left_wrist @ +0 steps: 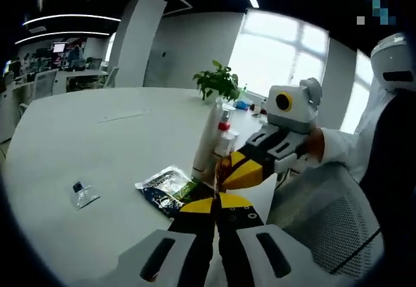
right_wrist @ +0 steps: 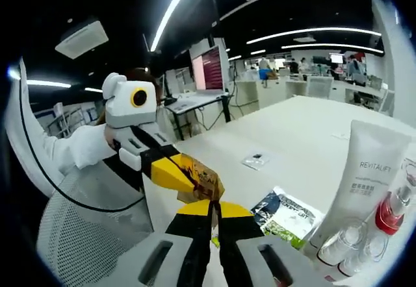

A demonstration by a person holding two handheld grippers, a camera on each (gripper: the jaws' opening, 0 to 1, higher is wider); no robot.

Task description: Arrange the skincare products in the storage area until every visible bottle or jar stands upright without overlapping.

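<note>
A small brown sachet [right_wrist: 203, 182] is pinched between the tips of both grippers, held up above the white table [left_wrist: 97, 144]. The left gripper [left_wrist: 216, 204] is pressed shut on one end of it, and the right gripper [right_wrist: 214, 211] is pressed shut on the other end. A tall white tube [right_wrist: 367, 176] is stood upright on the table, and small clear bottles [right_wrist: 351, 248] with a red-capped bottle [right_wrist: 392, 214] are placed just beside it. A green and blue packet [left_wrist: 168, 188] is laid flat near the tube. A little clear sachet [left_wrist: 82, 193] is laid well apart.
</note>
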